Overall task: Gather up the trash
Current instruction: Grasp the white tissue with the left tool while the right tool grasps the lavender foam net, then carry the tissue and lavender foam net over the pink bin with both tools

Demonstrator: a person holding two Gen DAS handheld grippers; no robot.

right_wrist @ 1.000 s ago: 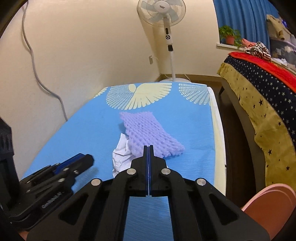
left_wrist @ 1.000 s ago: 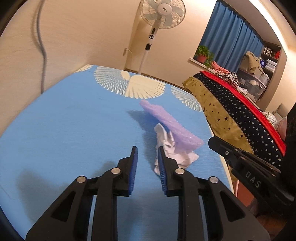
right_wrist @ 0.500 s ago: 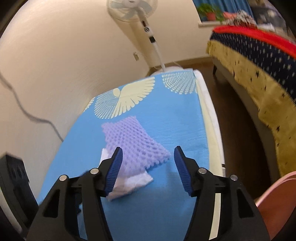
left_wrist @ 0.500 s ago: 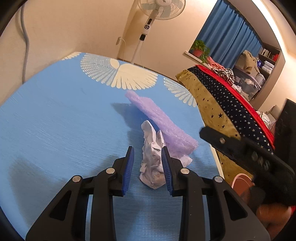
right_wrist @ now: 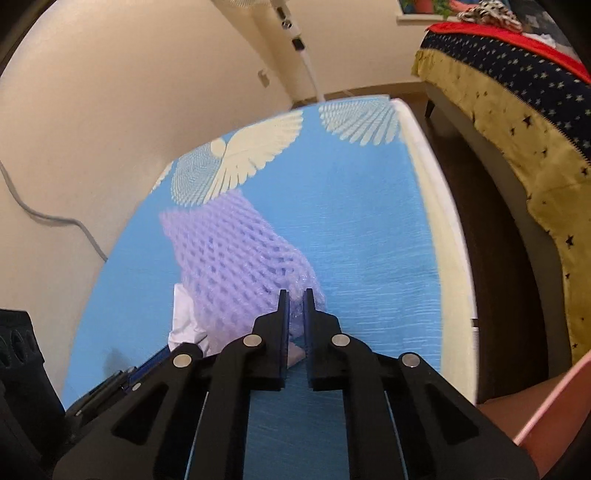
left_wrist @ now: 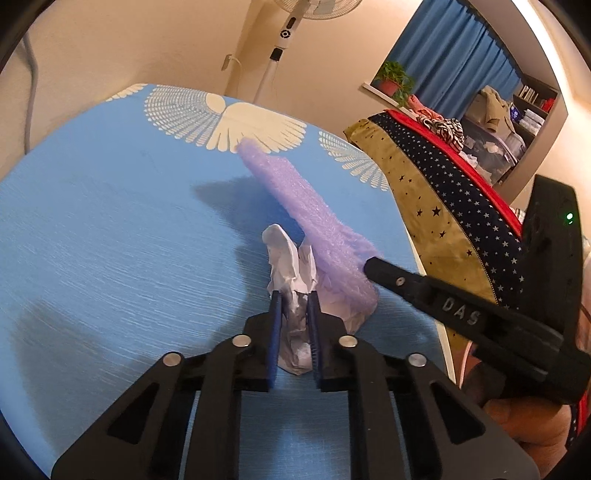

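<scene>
A crumpled white paper (left_wrist: 290, 266) lies on the blue cloth (left_wrist: 110, 240) near its right edge. A purple foam net sleeve (left_wrist: 299, 199) leans over it. My left gripper (left_wrist: 294, 306) is shut on the white paper, its blue pads pressing both sides. My right gripper (right_wrist: 294, 306) is shut on the near end of the purple foam net (right_wrist: 236, 258); a corner of the white paper (right_wrist: 184, 321) shows under the net. The right gripper's black finger (left_wrist: 424, 288) reaches in from the right in the left wrist view.
A wall runs along the left of the blue cloth (right_wrist: 351, 221). A standing fan (left_wrist: 284, 33) stands at the far end. A bed with a star-patterned cover (right_wrist: 517, 110) stands to the right across a dark floor gap (right_wrist: 480, 240). A pink rim (right_wrist: 554, 402) is at lower right.
Both grippers moved forward and closed: the left onto the white paper, the right, open half a second ago, onto the purple foam net.
</scene>
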